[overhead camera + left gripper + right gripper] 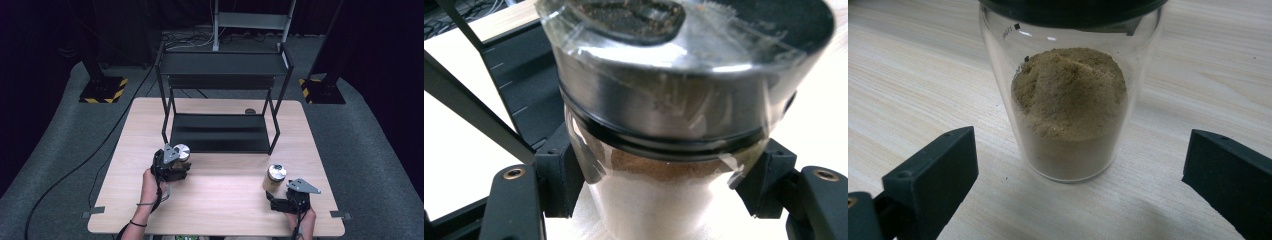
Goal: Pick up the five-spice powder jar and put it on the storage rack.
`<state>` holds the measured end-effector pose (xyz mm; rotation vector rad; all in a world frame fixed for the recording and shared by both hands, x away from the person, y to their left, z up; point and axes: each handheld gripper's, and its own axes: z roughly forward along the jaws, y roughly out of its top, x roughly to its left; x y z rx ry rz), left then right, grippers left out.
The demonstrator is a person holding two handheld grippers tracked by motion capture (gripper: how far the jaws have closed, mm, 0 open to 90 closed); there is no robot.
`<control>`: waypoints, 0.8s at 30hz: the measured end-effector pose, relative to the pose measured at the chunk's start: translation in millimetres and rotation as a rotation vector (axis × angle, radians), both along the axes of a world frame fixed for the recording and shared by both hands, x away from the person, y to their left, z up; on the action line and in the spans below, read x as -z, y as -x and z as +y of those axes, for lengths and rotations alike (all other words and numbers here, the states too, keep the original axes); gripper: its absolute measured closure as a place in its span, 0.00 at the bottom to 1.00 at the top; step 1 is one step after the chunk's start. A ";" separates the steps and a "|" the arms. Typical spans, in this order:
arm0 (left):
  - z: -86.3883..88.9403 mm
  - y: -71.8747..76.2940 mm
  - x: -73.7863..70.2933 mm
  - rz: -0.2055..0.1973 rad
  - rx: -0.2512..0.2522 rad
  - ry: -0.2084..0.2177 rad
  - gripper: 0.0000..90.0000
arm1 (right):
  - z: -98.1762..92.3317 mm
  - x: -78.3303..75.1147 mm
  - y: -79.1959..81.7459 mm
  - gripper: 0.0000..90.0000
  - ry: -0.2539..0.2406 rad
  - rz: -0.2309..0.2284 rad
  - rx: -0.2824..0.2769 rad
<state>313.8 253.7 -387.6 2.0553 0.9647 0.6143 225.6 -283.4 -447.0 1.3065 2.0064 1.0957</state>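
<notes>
A: Two glass spice jars stand on the wooden bench (220, 200), each with a metal lid. The left jar (674, 150) holds reddish-brown powder; where does it sit?

B: Near the front edge of the black two-tier rack (220, 132), gripped by the left hand-held gripper (172, 162). In the left gripper view the jaws press against the glass on both sides, just under the lid.

A: And the right jar (1070, 110)?

B: It holds tan powder and stands upright on the bench, right of centre. The right hand-held gripper (280, 192) is just beside it, jaws spread wide and not touching the glass; the jar stands just beyond their tips.

A: Anything else?

B: A small dark round object (250, 111) lies on the bench behind the rack, too small to tell what it is.
</notes>
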 end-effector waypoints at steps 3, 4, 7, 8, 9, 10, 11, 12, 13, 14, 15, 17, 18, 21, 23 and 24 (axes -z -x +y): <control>-0.6 -2.7 -0.6 0.003 0.003 -0.005 0.35 | -0.2 0.0 -0.2 0.00 -0.001 0.001 0.000; -0.8 -3.4 -0.8 0.005 0.002 -0.004 0.35 | -0.3 0.0 -0.1 0.00 -0.002 0.001 0.000; -1.4 -5.4 -1.5 0.009 0.002 -0.002 0.35 | -0.4 0.1 0.0 0.00 -0.003 0.000 0.000; -1.7 -6.3 -1.6 0.010 0.002 -0.001 0.35 | -0.5 0.2 0.0 0.00 -0.003 0.000 -0.001; -1.8 -7.2 -2.0 0.011 0.004 -0.003 0.35 | -0.3 0.2 0.2 0.00 -0.001 -0.001 -0.002; -2.4 -9.4 -2.5 0.013 0.008 -0.008 0.35 | -0.3 0.2 0.3 0.00 -0.001 -0.002 -0.001; -2.4 -9.4 -2.5 0.013 0.008 -0.008 0.35 | -0.3 0.2 0.3 0.00 -0.001 -0.002 -0.001; -2.9 -10.3 -2.6 0.014 0.008 -0.008 0.35 | -0.3 0.3 0.5 0.00 -0.002 -0.002 0.000; -3.4 -11.2 -3.1 0.018 0.008 -0.011 0.35 | -0.6 0.4 0.5 0.00 -0.004 -0.003 0.000; -3.7 -12.5 -3.7 0.022 0.010 -0.014 0.35 | -0.8 0.5 0.6 0.00 -0.005 -0.003 0.000; -3.7 -13.4 -4.0 0.023 0.011 -0.016 0.35 | -0.8 0.4 0.4 0.00 -0.005 -0.002 0.001; -3.9 -15.4 -4.5 0.024 0.012 -0.016 0.35 | -0.8 0.1 -0.2 0.00 -0.005 0.001 -0.001; -4.1 -16.4 -5.3 0.025 0.012 -0.018 0.35 | -0.9 0.2 -0.2 0.00 -0.005 0.001 -0.002; -4.9 -19.4 -6.5 0.029 0.011 -0.011 0.35 | -1.5 0.4 0.0 0.00 -0.008 0.000 -0.002; -5.6 -22.3 -8.0 0.029 0.016 -0.015 0.35 | -1.6 0.4 0.1 0.00 -0.009 0.000 -0.002; -5.8 -23.3 -8.4 0.031 0.017 -0.015 0.35 | -1.4 0.6 0.4 0.00 -0.008 -0.003 -0.001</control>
